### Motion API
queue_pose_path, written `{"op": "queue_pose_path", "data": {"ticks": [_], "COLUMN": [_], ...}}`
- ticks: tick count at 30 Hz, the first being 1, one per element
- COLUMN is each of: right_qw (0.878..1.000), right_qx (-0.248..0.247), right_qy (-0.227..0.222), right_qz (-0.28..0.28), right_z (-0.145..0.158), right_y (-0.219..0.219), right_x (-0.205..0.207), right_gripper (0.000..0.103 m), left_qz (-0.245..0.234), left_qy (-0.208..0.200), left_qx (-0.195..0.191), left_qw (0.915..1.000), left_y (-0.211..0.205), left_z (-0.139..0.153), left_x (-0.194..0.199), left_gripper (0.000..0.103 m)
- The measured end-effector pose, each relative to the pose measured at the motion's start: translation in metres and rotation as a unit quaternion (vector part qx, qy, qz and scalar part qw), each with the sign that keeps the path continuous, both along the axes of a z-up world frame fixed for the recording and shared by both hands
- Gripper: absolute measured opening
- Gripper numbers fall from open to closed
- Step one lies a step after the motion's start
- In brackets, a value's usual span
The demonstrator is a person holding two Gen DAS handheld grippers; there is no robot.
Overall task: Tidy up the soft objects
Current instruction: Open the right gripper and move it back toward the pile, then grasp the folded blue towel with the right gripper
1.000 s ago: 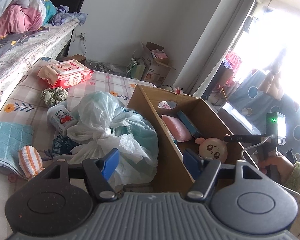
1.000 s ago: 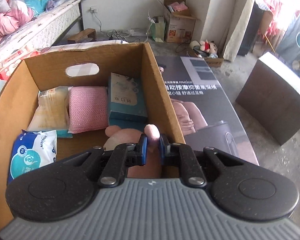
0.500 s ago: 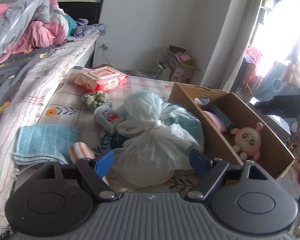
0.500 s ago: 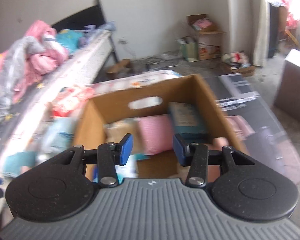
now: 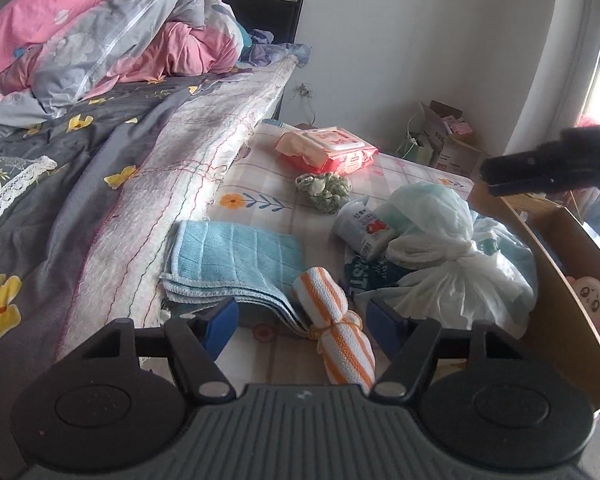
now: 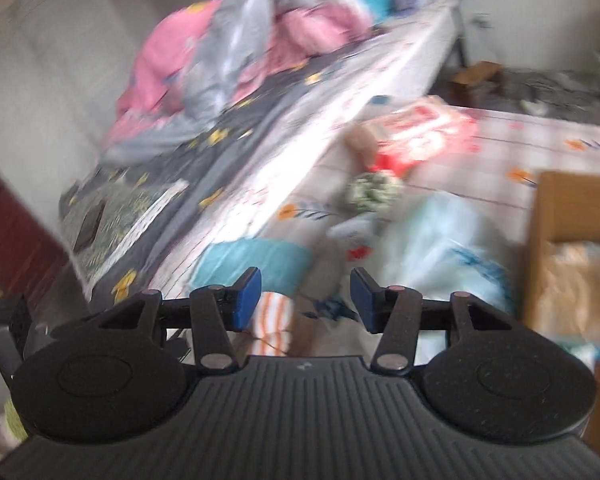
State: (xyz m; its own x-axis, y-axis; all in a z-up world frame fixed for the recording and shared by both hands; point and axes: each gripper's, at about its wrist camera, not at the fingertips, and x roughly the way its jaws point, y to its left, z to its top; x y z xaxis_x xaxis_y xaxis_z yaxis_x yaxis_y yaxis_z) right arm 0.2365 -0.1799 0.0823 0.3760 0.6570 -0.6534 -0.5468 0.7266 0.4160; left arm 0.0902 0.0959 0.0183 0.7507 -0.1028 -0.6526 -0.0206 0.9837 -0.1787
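Observation:
My left gripper is open and empty, its blue pads either side of an orange-striped rolled cloth on the low mat. A folded blue towel lies just left of it, a tied white plastic bag to the right. The cardboard box stands at the right with a pink doll inside. My right gripper is open and empty, above the mat; its view is blurred. The striped cloth and box show there too.
A red wipes pack, a green scrunchie and a small white pouch lie on the floral mat. A bed with piled quilts runs along the left. Boxes stand by the far wall.
The right gripper let go of the pink doll in the box, opened and swung left toward the mat. The left gripper moved left from the box to the striped cloth.

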Motion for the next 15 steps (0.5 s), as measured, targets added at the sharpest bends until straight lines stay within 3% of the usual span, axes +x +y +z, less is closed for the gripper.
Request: {"op": "queue_pose_path", "data": {"ticks": [2, 7, 11, 15], "right_qw": [0.998, 0.983, 0.973, 0.961], "right_qx": [-0.015, -0.028, -0.043, -0.068], "right_qy": [-0.002, 0.022, 0.051, 0.053], "right_qz": [0.063, 0.178, 0.220, 0.263], "right_z": [-0.001, -0.018, -0.050, -0.084], "right_y": [0.037, 0.113, 0.162, 0.198], "right_x": [0.016, 0.065, 0.106, 0.132], "right_gripper": [0.057, 0.066, 0.067, 0.067], "left_qz": [0.002, 0.013, 0.032, 0.050], "left_qy": [0.007, 0.036, 0.052, 0.063], "left_qx": [-0.010, -0.036, -0.051, -0.064], "left_qw": [0.9999, 0.9986, 0.9968, 0.9948], "left_y": [0.003, 0.008, 0.016, 0.024], "left_z": [-0.006, -0.027, -0.039, -0.048], "left_x": [0.006, 0.026, 0.042, 0.054], "left_gripper": [0.063, 0.061, 0.065, 0.067]}}
